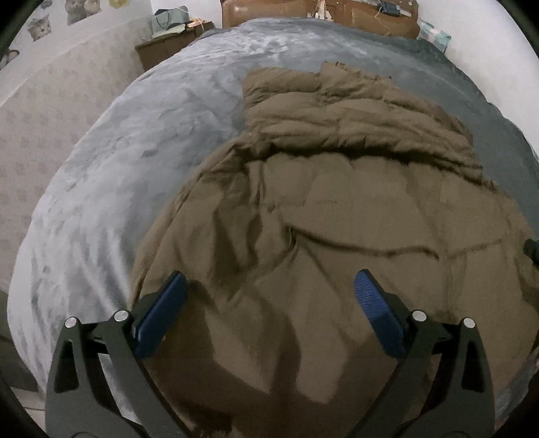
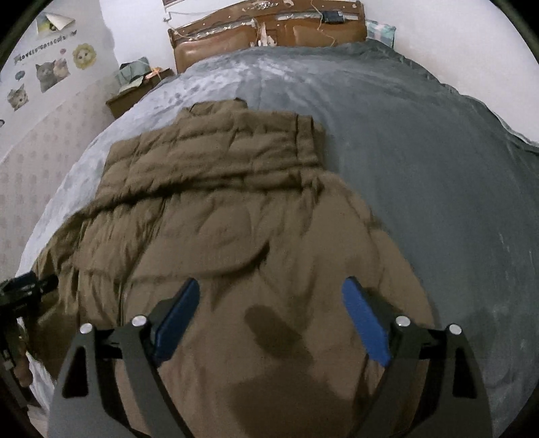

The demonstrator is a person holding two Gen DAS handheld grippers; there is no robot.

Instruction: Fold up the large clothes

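Observation:
A large olive-brown quilted puffer coat (image 1: 337, 215) lies spread on a grey bed, with one part folded across its far end. It also shows in the right wrist view (image 2: 229, 215). My left gripper (image 1: 269, 286) hovers open over the near left part of the coat, blue pads wide apart, holding nothing. My right gripper (image 2: 271, 293) hovers open over the near right part of the coat, also empty. The left gripper's body (image 2: 20, 296) shows at the left edge of the right wrist view.
The grey bed cover (image 2: 421, 168) extends to the right and far side of the coat. A brown headboard (image 2: 269, 30) stands at the far end. A wooden nightstand (image 1: 168, 47) with bags sits at the far left, by a papered wall (image 1: 40, 134).

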